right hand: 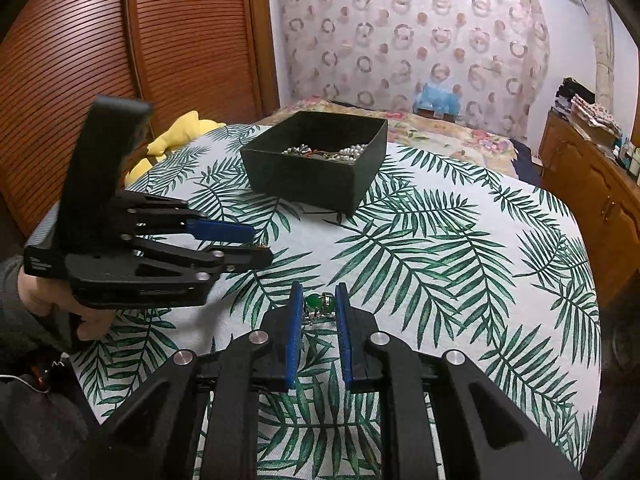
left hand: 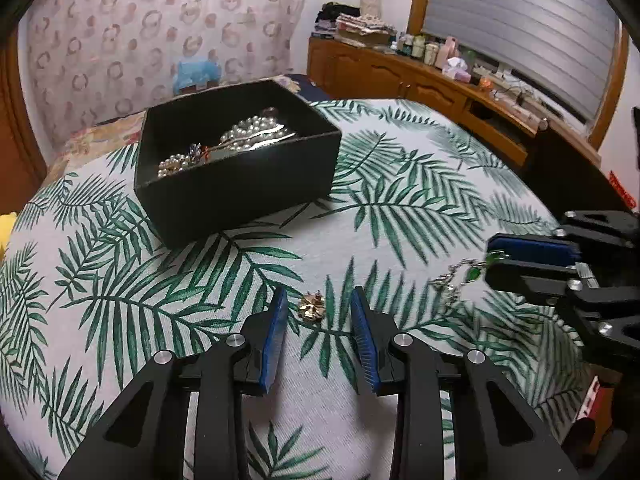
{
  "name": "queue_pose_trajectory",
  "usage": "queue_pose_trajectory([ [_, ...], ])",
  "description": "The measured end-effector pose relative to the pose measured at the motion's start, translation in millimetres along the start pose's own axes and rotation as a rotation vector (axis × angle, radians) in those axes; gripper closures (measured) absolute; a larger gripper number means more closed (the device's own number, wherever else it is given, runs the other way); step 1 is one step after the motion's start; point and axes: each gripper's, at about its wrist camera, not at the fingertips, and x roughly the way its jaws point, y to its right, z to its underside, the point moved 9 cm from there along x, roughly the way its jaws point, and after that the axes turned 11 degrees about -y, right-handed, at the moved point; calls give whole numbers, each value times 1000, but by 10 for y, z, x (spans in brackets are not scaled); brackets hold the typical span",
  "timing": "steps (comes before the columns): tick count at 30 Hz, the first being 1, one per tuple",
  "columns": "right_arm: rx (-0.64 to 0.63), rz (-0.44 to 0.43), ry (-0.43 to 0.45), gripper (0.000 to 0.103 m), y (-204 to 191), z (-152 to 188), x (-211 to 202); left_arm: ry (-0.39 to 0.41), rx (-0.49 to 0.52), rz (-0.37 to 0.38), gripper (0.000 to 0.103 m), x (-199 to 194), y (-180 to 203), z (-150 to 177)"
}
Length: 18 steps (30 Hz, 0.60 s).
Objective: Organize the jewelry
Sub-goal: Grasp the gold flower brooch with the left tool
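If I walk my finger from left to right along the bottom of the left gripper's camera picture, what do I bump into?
left gripper's left finger → small gold brooch → left gripper's right finger → silver chain with green stones → right gripper, clamped on that chain.

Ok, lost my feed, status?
Left gripper open around gold brooch, not touching. Right gripper shut on green bracelet. Box unobstructed.
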Motion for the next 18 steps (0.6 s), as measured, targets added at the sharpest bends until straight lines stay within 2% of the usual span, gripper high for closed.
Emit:
queue_pose_trajectory([
  [3,-1,4,1,85,7,-5,-5,11,7,-10,75,2,-11,0],
  [4,-1,3,2,85,9,-4,-9,13,8,-11,79,-4,-14,4],
  [5,-1,3,2,85,15,-2,-12,14,11,-13,89,-3,-17,8],
  [18,-12,13,20,85,45,-123,-61,86,-15,-8,89,-276,-117,-82],
])
